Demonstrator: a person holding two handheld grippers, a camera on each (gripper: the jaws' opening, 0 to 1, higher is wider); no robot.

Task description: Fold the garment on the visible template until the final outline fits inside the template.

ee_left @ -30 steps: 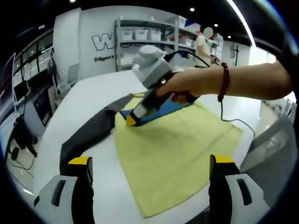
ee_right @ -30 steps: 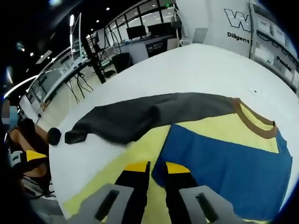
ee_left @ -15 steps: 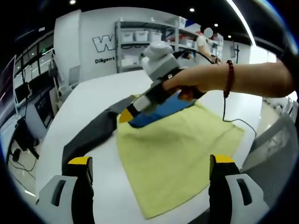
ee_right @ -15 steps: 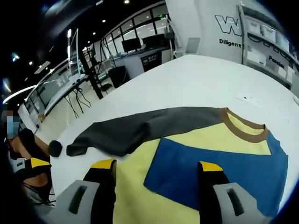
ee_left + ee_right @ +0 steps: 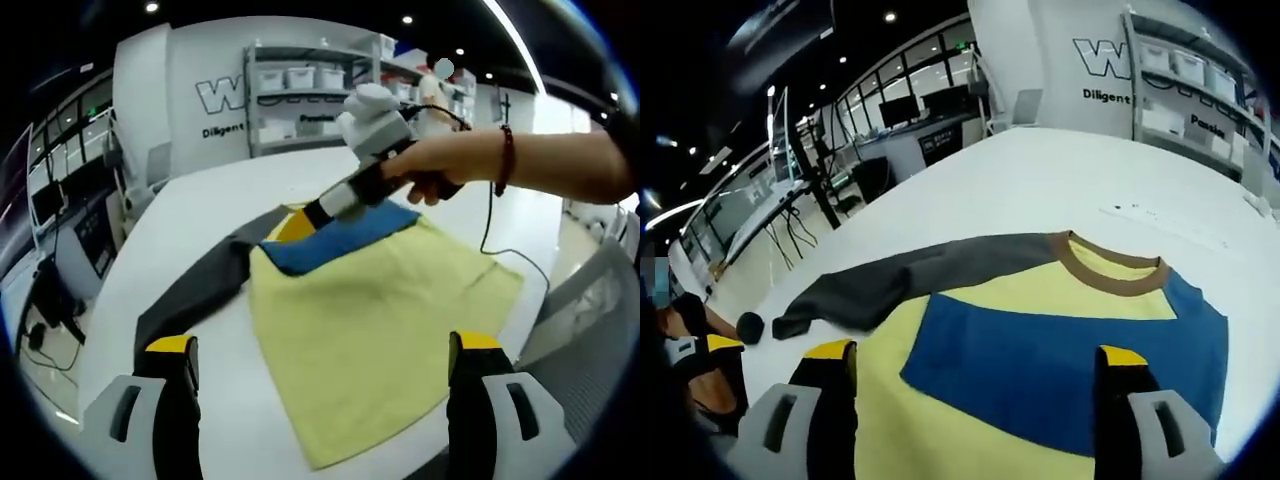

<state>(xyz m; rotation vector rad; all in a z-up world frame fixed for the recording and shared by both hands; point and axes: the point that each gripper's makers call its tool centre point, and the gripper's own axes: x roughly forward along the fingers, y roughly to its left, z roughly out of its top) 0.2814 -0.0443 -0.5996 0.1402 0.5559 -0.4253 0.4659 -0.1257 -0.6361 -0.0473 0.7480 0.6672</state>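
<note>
Fingers [image 5: 1118, 362] spread wide on both grippers, grasping nothing. Hovering above the garment [image 5: 1040, 330]; aiming next for the grey sleeve [image 5: 910, 283], gripping near its cuff, folding inward.

Shelving [image 5: 320, 90] with bins, desks [image 5: 910, 130] behind white table [image 5: 1040, 170]

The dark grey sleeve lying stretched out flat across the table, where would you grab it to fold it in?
Probably at the cuff end of the dark grey sleeve, coming from the left gripper side: it lies flat, clear of the yellow and blue body.
</note>
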